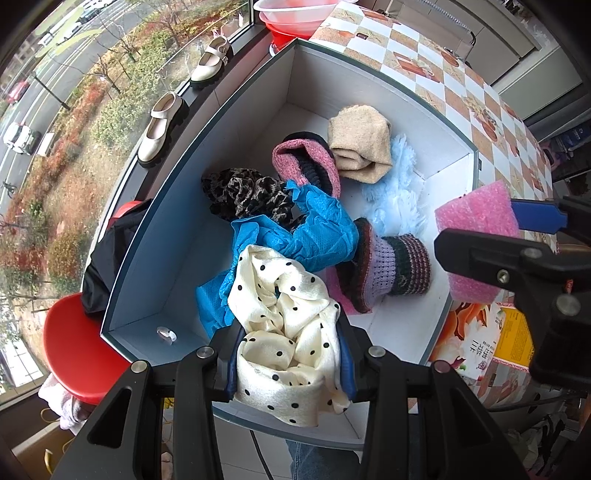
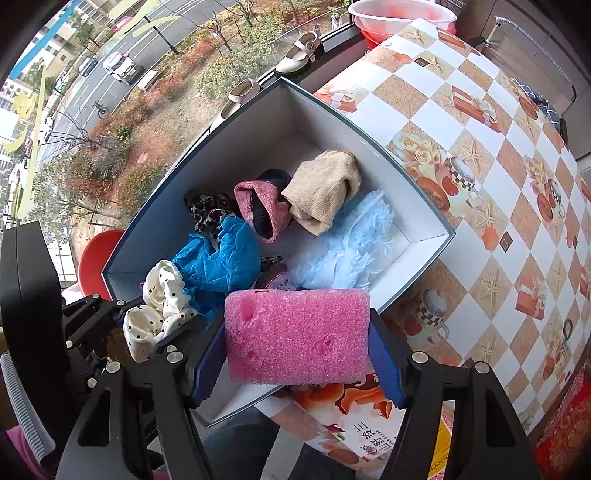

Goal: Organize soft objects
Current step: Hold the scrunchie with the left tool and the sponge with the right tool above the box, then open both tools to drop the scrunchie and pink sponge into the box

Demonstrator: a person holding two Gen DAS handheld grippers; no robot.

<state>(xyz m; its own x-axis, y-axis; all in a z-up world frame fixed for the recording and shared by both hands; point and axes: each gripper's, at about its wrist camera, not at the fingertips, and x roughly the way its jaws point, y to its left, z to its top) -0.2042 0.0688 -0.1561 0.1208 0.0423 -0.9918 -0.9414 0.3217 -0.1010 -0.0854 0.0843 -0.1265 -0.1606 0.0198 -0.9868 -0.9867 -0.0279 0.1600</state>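
Note:
A grey-blue box with a white inside (image 1: 258,92) (image 2: 413,206) holds several soft things: a tan knit (image 1: 360,147) (image 2: 321,190), a pink and dark knit (image 1: 306,162) (image 2: 260,208), a leopard cloth (image 1: 243,192) (image 2: 208,214), a blue crinkled cloth (image 1: 314,229) (image 2: 221,258), a pale blue fluffy cloth (image 1: 395,195) (image 2: 347,243) and a striped knit hat (image 1: 391,269). My left gripper (image 1: 288,358) (image 2: 162,325) is shut on a cream polka-dot scarf (image 1: 284,332) (image 2: 157,306) over the box's near edge. My right gripper (image 2: 295,350) (image 1: 491,236) is shut on a pink foam block (image 2: 295,336) (image 1: 476,218) above the box's near right corner.
The box sits on a checkered tablecloth (image 2: 480,184) (image 1: 424,62). A printed carton (image 2: 351,417) (image 1: 472,332) lies at the near right. Red stools (image 1: 77,358) (image 2: 96,258) stand left of the box. Shoes (image 1: 162,125) sit on the window sill. Basins (image 2: 402,18) stand at the table's far end.

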